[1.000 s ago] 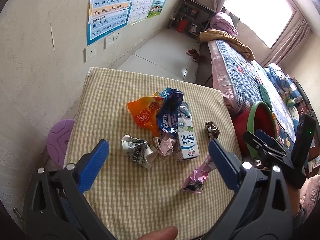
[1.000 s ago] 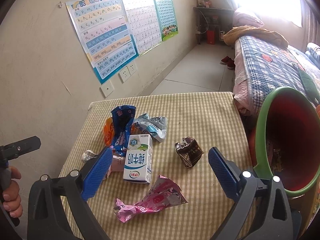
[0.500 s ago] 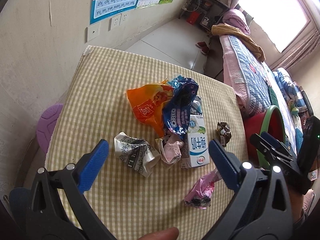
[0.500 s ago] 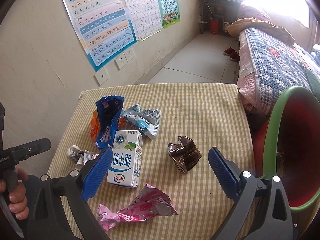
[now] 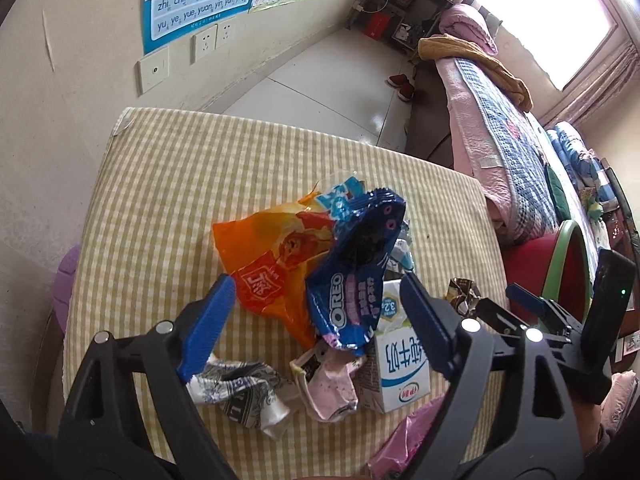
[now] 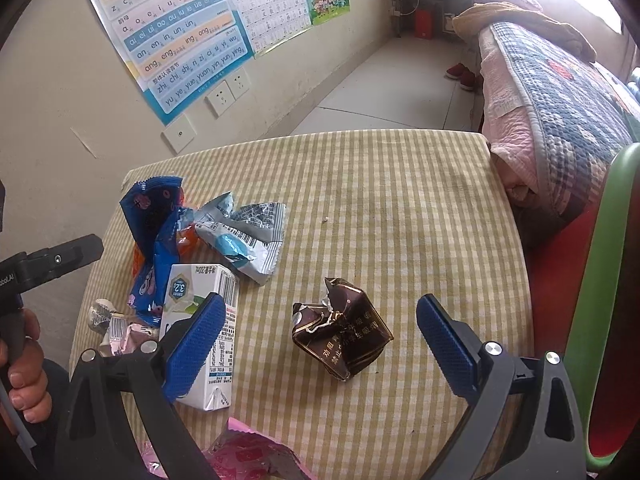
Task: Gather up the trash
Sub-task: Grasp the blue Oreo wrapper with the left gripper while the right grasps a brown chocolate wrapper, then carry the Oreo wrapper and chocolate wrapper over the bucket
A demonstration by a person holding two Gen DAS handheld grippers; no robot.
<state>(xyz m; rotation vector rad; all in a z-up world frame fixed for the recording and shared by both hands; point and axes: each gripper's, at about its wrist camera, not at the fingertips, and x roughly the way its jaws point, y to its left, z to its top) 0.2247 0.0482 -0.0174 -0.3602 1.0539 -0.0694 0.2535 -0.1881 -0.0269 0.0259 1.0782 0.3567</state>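
On the checked tablecloth (image 5: 160, 200) lies a heap of trash: an orange bag (image 5: 276, 264), a blue Oreo wrapper (image 5: 352, 276), a milk carton (image 5: 400, 364), crumpled printed paper (image 5: 240, 392) and a pink wrapper (image 5: 328, 384). My left gripper (image 5: 316, 312) hangs over the heap, its jaws closing around the orange bag and Oreo wrapper, and the pads are not pressing on them. My right gripper (image 6: 320, 340) is open, and a crumpled brown packet (image 6: 340, 336) lies on the cloth between its fingers. A silver wrapper (image 6: 244, 236) lies behind the carton (image 6: 200, 320).
A red bucket with a green rim (image 6: 600, 280) stands off the table's right edge, beside a bed (image 6: 560, 100). A pink foil wrapper (image 6: 248, 452) lies at the near edge. The wall runs along the left, with a purple stool (image 5: 68, 280) below it.
Both grippers have come down and forward toward the trash. The left jaws stand narrower than before. The brown packet now lies between the right fingers.
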